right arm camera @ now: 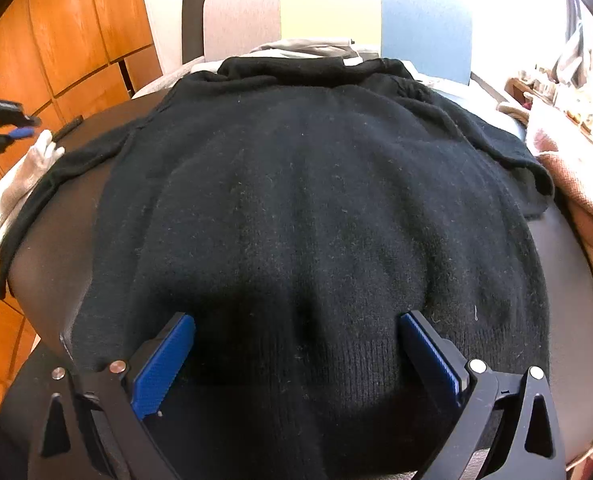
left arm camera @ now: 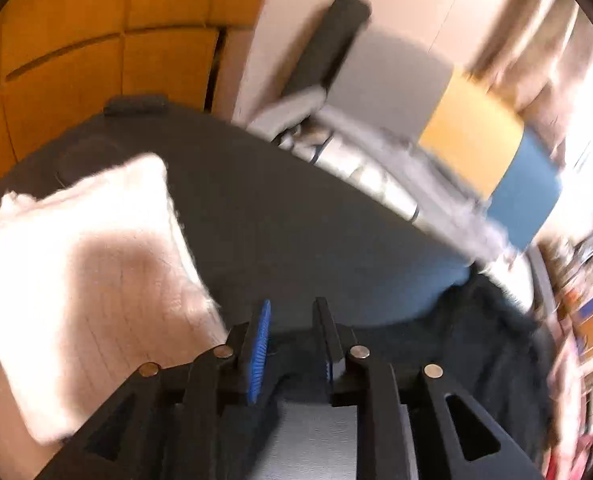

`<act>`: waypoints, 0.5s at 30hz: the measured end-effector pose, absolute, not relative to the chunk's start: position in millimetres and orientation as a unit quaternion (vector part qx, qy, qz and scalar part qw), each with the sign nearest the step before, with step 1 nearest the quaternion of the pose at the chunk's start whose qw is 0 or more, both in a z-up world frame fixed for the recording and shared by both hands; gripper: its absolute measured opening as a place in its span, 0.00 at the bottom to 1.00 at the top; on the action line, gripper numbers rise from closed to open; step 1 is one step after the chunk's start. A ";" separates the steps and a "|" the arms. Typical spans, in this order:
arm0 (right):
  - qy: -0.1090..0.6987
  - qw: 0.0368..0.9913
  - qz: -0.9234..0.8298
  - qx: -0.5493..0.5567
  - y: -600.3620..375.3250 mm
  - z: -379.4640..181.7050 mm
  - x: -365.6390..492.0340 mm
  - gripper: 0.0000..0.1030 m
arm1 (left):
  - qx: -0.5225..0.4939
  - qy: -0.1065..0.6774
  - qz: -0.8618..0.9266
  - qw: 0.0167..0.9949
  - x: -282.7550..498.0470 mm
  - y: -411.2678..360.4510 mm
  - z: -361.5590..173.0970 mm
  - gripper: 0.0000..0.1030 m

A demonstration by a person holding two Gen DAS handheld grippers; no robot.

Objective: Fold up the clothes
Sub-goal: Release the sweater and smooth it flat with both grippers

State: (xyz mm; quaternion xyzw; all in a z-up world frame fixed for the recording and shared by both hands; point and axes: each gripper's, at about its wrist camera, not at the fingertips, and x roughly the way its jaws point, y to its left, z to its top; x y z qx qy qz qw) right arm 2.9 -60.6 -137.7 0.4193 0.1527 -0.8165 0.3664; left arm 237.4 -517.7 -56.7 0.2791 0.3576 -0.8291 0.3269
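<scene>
A black knit sweater (right arm camera: 296,184) lies spread flat over the dark table (right arm camera: 52,248), collar at the far side and one sleeve stretched out to the left. My right gripper (right arm camera: 296,320) stands wide open over the ribbed hem at the near edge, one blue pad on each side and nothing pinched. In the blurred left wrist view, my left gripper (left arm camera: 292,312) shows a narrow gap between its fingers with nothing in it; part of the black sweater (left arm camera: 468,340) lies to its lower right. From the right wrist view the left gripper (right arm camera: 20,132) hangs above the table's left end, apart from the sleeve.
A folded cream knit (left arm camera: 88,280) lies at the table's left end, also visible as the cream knit (right arm camera: 20,184). Beyond the table stand grey, yellow and blue panels (right arm camera: 328,4). Orange wooden cabinets (right arm camera: 76,32) fill the left. A pinkish cloth (right arm camera: 576,192) lies at the right.
</scene>
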 end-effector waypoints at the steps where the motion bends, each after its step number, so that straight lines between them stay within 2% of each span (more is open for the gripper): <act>1: 0.153 0.366 -0.815 0.421 -60.9 -137.3 2.0 1.00 | 0.292 0.367 -0.834 0.290 231.3 -497.9 -65.5 0.24; 5: 0.155 0.369 -0.813 0.423 -61.4 -137.1 1.0 1.00 | 0.356 0.417 -0.823 0.149 199.1 -417.5 -116.7 0.25; 9: 0.154 0.368 -0.810 0.430 -62.2 -136.1 -0.4 1.00 | 0.402 0.475 -0.774 0.116 171.3 -372.1 -179.3 0.28; 12: 0.140 0.381 -0.799 0.444 -59.5 -130.2 -1.2 1.00 | 0.380 0.468 -0.786 0.132 162.3 -356.8 -177.2 0.37; 14: 0.112 0.395 -0.796 0.444 -50.8 -123.0 -2.9 1.00 | 0.377 0.474 -0.785 0.130 156.6 -349.8 -176.1 0.47; 15: 0.101 0.397 -0.799 0.440 -45.4 -119.0 -4.5 1.00 | 0.376 0.476 -0.784 0.128 153.8 -346.2 -175.6 0.48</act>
